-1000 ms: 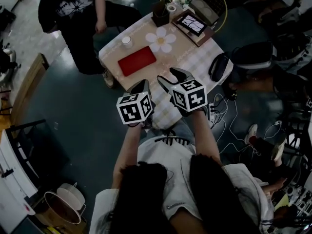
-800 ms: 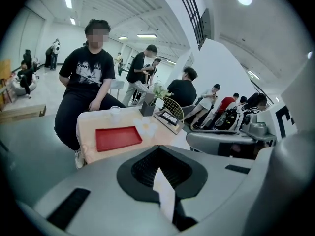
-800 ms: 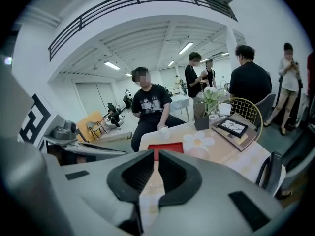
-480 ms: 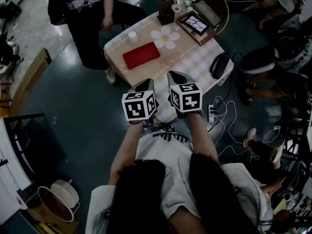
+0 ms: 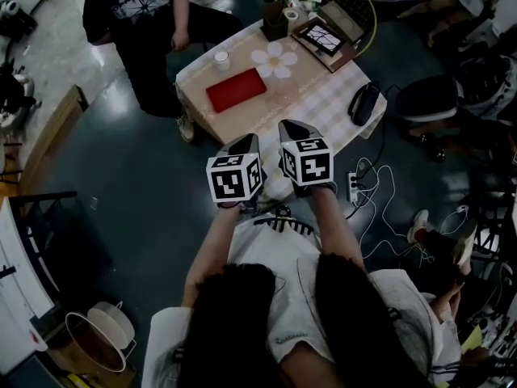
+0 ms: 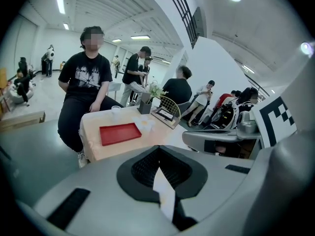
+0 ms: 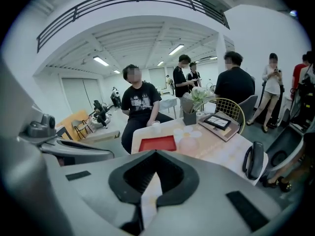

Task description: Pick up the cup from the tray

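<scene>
A red tray [image 5: 236, 90] lies on the small table [image 5: 323, 103] ahead of me, with nothing that I can see on it. A white cup [image 5: 220, 57] stands on the tabletop just beyond the tray's far left corner. A pale translucent cup [image 7: 187, 140] stands to the right of the tray, by the flower-shaped mat [image 5: 275, 59]. My left gripper [image 5: 244, 141] and right gripper [image 5: 289, 127] hang side by side over the table's near edge, well short of the tray. Both are shut with nothing in them.
A seated person in black [image 5: 141, 23] is at the table's far left side. A plant pot [image 5: 275, 24], a framed picture on a tray [image 5: 325, 36] and a black bag [image 5: 363, 103] sit on or beside the table. Cables [image 5: 380, 192] lie on the floor to the right.
The right gripper's jaws have gone from open to shut, with nothing in them. Both grippers have stayed over the table's near edge, and the head view has shifted slightly.
</scene>
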`<state>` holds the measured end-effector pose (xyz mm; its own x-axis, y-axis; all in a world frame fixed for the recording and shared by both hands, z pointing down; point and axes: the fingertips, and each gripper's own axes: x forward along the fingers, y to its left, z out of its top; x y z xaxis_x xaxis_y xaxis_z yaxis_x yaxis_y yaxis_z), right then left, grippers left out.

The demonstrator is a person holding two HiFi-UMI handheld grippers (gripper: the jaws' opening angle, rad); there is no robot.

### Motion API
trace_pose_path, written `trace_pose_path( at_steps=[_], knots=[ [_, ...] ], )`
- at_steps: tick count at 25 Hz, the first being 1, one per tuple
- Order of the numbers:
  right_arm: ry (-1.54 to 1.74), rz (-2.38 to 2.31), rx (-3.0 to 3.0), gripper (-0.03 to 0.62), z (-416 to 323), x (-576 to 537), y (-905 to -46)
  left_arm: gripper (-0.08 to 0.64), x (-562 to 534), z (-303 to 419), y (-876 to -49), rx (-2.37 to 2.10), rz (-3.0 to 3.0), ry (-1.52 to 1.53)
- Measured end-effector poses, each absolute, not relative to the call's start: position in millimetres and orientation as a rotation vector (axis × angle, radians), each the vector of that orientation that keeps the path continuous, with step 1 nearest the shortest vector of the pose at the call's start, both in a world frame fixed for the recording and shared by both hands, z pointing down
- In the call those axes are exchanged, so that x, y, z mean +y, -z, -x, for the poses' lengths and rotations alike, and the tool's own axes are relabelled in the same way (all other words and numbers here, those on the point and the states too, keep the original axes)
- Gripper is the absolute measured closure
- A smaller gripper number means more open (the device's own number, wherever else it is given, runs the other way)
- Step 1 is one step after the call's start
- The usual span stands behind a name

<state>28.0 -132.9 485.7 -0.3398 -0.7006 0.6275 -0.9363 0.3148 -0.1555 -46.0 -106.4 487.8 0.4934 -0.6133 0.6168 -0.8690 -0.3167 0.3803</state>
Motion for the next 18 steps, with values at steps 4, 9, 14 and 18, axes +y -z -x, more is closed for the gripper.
trace_pose_path(
  at_steps=[4, 9, 14, 18],
  knots=[
    [-0.692, -1.443, -2.139, 0.584, -26, -128, -485, 0.557, -103, 44, -486, -1.200, -2.057, -0.469],
    [-0.677, -1.435, -2.137, 0.584, -23, -123, -484, 0.557, -102, 45, -482, -1.212, -2.076, -0.475],
    [-0.665, -1.423, -2.127, 0.584, -22, -115, -487, 0.556, -100, 45, -482, -1.219, -2.070, -0.460],
    [-0.667, -1.417, -2.129, 0.584, -23, -117, -489, 0.556, -104, 43, -483, -1.221, -2.071, -0.462]
  ],
)
